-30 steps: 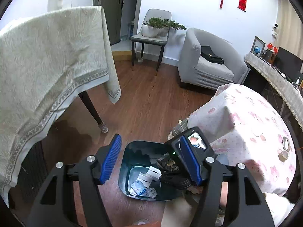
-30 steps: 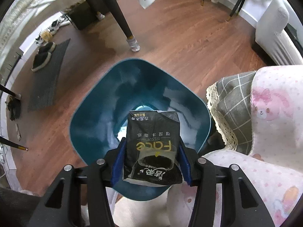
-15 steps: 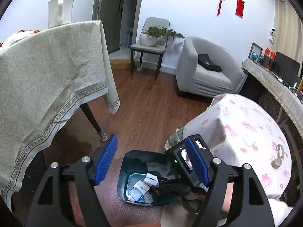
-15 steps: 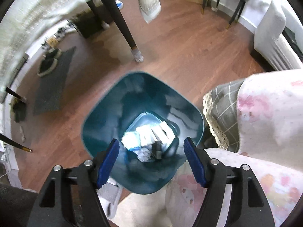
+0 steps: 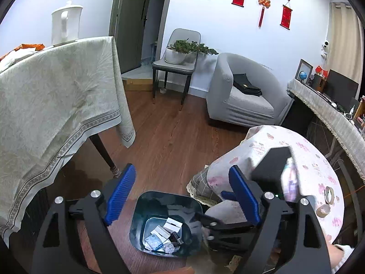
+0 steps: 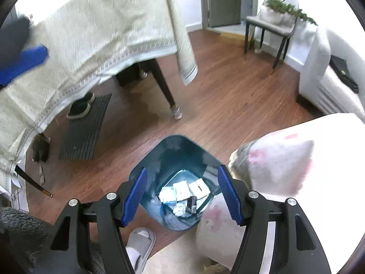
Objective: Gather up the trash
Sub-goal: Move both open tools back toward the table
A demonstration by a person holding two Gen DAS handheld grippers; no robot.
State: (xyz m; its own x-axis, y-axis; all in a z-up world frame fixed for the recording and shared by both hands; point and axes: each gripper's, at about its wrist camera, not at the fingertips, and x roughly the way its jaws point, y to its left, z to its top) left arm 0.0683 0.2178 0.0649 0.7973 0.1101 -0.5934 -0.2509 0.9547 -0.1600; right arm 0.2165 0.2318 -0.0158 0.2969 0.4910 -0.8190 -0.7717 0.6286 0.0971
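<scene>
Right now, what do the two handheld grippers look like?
Both match: the left gripper and right gripper have black angular frames, silver round bolts and ribbed blue pads. No cables show. A grey slipper is worn on one foot.

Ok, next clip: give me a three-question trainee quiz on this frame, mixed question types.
1. True or false: the right gripper has a piece of trash between its blue pads.
2. Where does the dark teal plastic waste bin stand? A) on the wooden floor beside the pink floral tablecloth; B) on the grey armchair; C) under the potted plant.
3. Fill in: the white boxes and crumpled paper lie ____ the bin.

Key: 1 false, the jaws are closing on nothing; 2 A; 3 inside.
</scene>
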